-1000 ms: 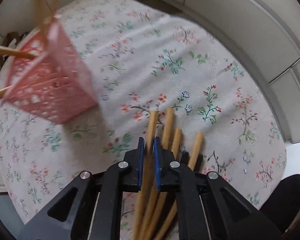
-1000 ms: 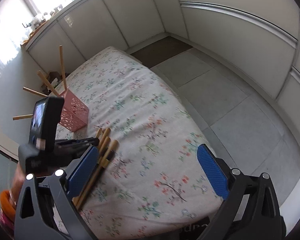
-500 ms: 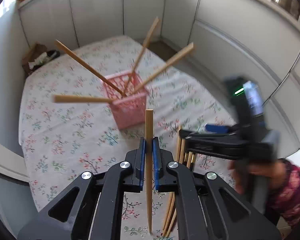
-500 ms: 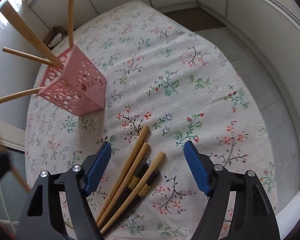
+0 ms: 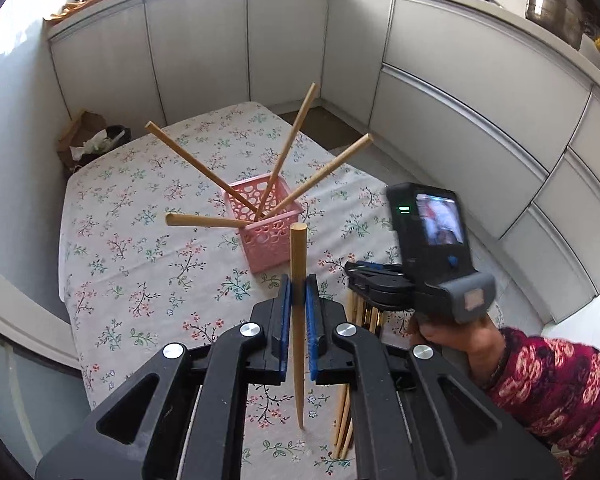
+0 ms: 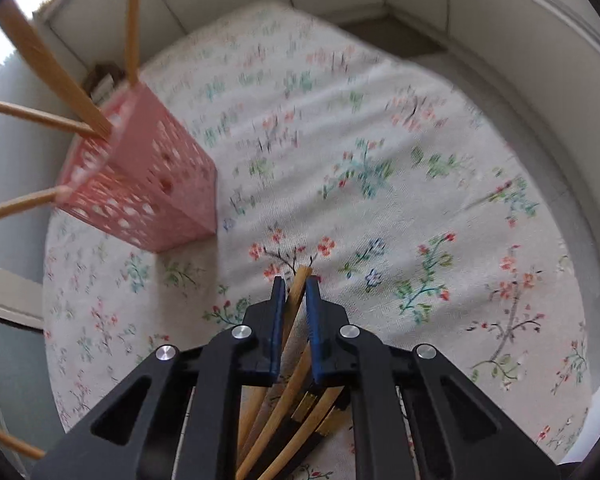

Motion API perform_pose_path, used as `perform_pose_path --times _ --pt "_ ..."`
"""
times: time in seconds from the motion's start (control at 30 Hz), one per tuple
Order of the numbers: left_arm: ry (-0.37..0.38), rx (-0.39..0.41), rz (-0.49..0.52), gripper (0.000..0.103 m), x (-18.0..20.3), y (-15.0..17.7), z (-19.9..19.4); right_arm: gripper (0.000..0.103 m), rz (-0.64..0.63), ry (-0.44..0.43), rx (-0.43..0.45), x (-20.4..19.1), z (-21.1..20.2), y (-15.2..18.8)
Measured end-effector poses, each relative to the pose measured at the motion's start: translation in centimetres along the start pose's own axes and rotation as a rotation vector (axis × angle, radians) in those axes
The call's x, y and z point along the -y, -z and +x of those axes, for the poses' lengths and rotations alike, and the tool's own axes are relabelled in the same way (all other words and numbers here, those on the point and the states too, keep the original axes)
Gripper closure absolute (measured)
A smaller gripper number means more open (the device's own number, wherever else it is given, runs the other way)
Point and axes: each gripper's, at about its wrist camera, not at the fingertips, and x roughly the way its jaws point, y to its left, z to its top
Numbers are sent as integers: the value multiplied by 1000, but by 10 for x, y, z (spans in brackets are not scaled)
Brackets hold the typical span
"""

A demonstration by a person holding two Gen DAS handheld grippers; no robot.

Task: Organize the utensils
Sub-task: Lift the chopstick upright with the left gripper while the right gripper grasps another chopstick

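My left gripper [image 5: 297, 288] is shut on a wooden stick [image 5: 299, 256], held upright above the floral tablecloth, short of the pink perforated basket [image 5: 265, 226]. Several wooden sticks [image 5: 188, 160] lean out of that basket. My right gripper [image 6: 293, 286] is shut on one wooden stick [image 6: 298, 286] from the pile of wooden utensils [image 6: 296, 412] lying on the cloth; it also shows in the left wrist view [image 5: 374, 280], low over the pile [image 5: 346, 412]. The basket [image 6: 148, 188] stands to its upper left.
The table with the floral cloth [image 5: 140, 208] stands in a corner of white cabinets [image 5: 460, 92]. A box with clutter [image 5: 88, 140] sits beyond the table's far left corner. The floor [image 6: 396, 28] lies beyond the far edge.
My left gripper lifted its stick off the pile and swung up to face the basket. My right gripper came down over the pile and shut on a stick.
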Motion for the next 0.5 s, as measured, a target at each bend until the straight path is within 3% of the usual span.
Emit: perform_pose_path --times 0.2,0.37,0.5 --pt "-11 29 -21 97 5 6 -11 93 -44 -76 179 -5 -77 8" --pt "-2 74 -53 97 12 12 -26 93 -112 -89 310 -6 -144 27" --pt "17 105 -71 97 23 13 -35 94 -157 -73 349 -7 -180 32"
